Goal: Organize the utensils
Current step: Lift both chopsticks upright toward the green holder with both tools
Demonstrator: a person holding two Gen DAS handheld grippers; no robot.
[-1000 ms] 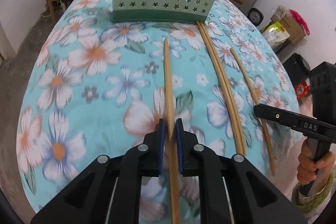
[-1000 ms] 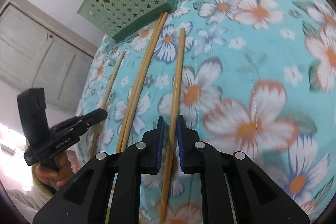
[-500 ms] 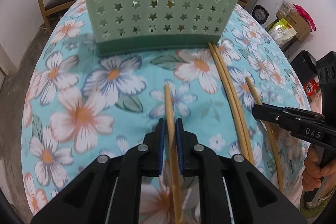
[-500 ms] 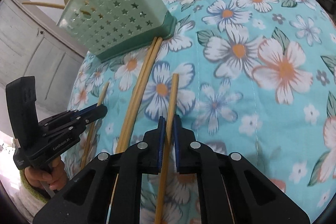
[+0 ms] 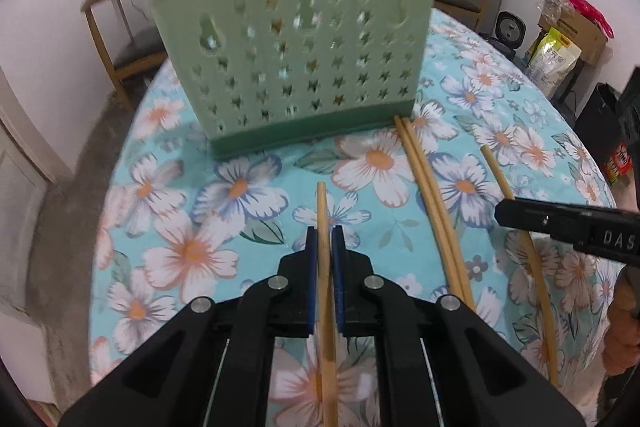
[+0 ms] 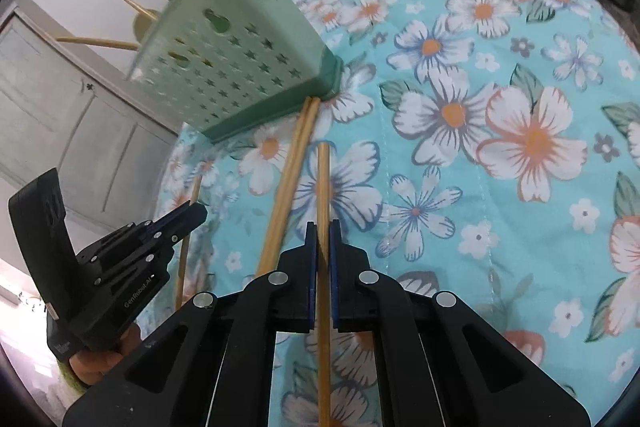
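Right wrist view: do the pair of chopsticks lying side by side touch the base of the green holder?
Yes, the far tips of the paired chopsticks butt against the green holder at its dark base corner.

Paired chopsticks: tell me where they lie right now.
In the left wrist view the paired chopsticks lie on the tablecloth, right of the chopstick in the left gripper, far tips at the green holder's right base corner.

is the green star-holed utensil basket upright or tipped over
Upright: the green star-holed plastic basket stands on its darker base on the floral tablecloth, open top upward.
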